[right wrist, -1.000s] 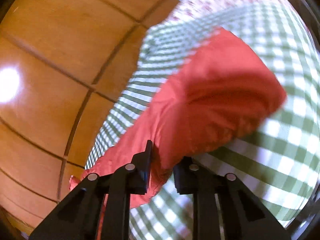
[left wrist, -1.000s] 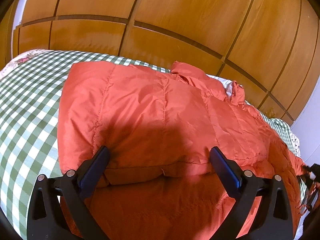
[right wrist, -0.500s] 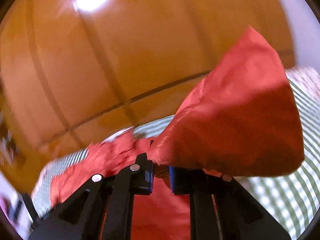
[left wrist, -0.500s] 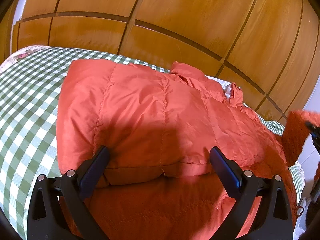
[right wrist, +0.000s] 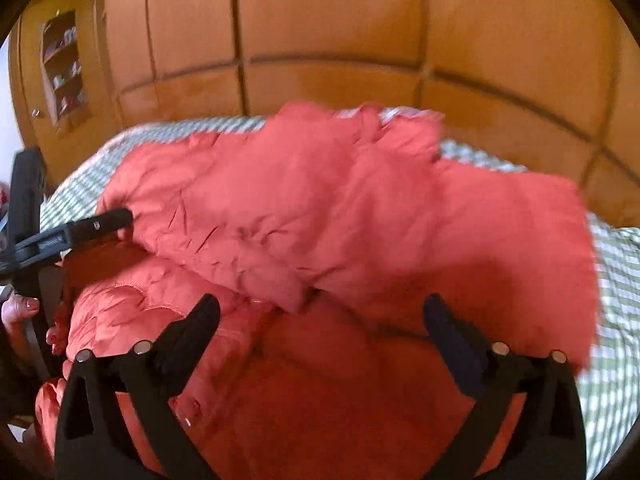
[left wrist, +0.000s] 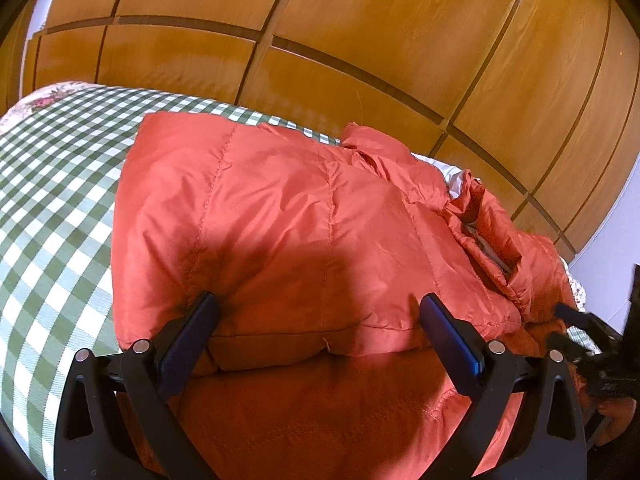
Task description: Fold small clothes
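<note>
An orange-red quilted puffer jacket [left wrist: 288, 224] lies on a green-and-white checked bedspread [left wrist: 52, 208], with one side folded over its body. It also shows in the right wrist view [right wrist: 320, 208], where a sleeve lies across the top. My left gripper [left wrist: 316, 316] is open, its fingers low over the jacket's near folded edge. My right gripper [right wrist: 320, 316] is open and empty, just above the jacket. The left gripper's finger shows at the left edge of the right wrist view [right wrist: 92, 226], touching the jacket.
A wooden panelled wardrobe [left wrist: 360, 40] stands right behind the bed. A small shelf niche [right wrist: 64, 68] is set in the wood at far left. A hand [right wrist: 24, 308] shows at the left edge. A white wall [left wrist: 616, 240] lies to the right.
My right gripper swung the held sleeve up and over onto the jacket, then opened and let it go. My left gripper stayed open in the same place.
</note>
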`<state>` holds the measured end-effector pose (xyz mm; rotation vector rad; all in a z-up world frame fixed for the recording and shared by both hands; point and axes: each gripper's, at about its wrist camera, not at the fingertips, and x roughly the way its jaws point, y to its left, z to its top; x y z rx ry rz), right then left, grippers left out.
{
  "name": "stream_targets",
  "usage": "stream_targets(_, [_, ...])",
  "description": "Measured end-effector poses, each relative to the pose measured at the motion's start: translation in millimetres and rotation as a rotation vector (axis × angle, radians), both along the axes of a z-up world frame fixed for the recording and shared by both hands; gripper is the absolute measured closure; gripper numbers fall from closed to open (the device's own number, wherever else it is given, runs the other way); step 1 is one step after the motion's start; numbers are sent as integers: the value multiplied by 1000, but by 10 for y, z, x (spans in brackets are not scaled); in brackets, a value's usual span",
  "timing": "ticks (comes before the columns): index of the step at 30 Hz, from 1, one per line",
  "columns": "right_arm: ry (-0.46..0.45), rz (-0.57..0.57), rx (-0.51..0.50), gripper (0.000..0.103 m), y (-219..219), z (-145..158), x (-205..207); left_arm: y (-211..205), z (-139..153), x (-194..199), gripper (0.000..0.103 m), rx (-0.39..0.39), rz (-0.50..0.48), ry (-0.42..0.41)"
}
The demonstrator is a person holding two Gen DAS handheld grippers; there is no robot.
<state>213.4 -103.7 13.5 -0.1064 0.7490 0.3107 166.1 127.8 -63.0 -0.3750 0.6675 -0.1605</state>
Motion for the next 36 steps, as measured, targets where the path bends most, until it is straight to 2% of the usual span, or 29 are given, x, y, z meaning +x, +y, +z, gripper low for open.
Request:
stream_targets(2, [-11, -98, -38, 2, -200, -72, -60, -12, 52, -15, 4, 10, 12, 12])
stream_targets(4, [18, -176, -44, 2, -381, -175, -53, -17, 189, -117, 4, -40, 27, -4])
stream_targets(5, [57, -236, -29, 2, -510, -305, -35, -27, 259, -170, 4, -75, 21, -18])
stream_targets(6, [90, -269, 37, 2, -641, -412, -17, -59, 348, -220, 4, -109, 10, -36])
stream_targets(8, [89, -275, 98, 2, -723, -431, -8, -164, 501, -248, 4, -122, -13, -56])
stream_targets(12, [80, -278, 45, 2, -613, -429, 21, -542, 755, -56, 4, -102, -114, -67])
stream_targets(14, [69, -280, 48, 2, -604, -425, 1, -761, 765, 171, 4, -99, -161, -39])
stream_targets(16, [55, -281, 75, 2, -628, -428, -30, -1011, 671, 535, 4, -96, -211, 37])
stream_targets(18, [44, -285, 96, 2, -668, -388, -62, -1180, 492, 871, 14, -118, -249, 128])
stream_targets(20, [27, -293, 120, 2, -728, -355, -130, -1291, 307, 1115, 66, -136, -251, 226])
stream_targets(21, [23, -296, 127, 2, -753, -340, -136, -1319, 246, 1180, 72, -158, -247, 258])
stream_targets(22, [18, -301, 142, 2, -781, -336, -149, -1328, 254, 1170, 83, -170, -249, 247])
stream_targets(23, [13, -304, 154, 2, -803, -325, -149, -1329, 328, 1150, 89, -159, -249, 220])
stream_targets(26, [10, -307, 190, 2, -856, -323, -156, -1171, 579, 1003, 92, -123, -203, 110])
stream_targets(29, [4, -308, 193, 2, -855, -310, -156, -908, 603, 845, 92, -116, -165, 80])
stream_targets(32, [4, -307, 194, 2, -858, -303, -162, -749, 450, 771, 92, -50, -133, 82])
stream_targets(36, [-1, -305, 201, 2, -865, -283, -179, -590, 59, 711, 92, -80, -121, 103])
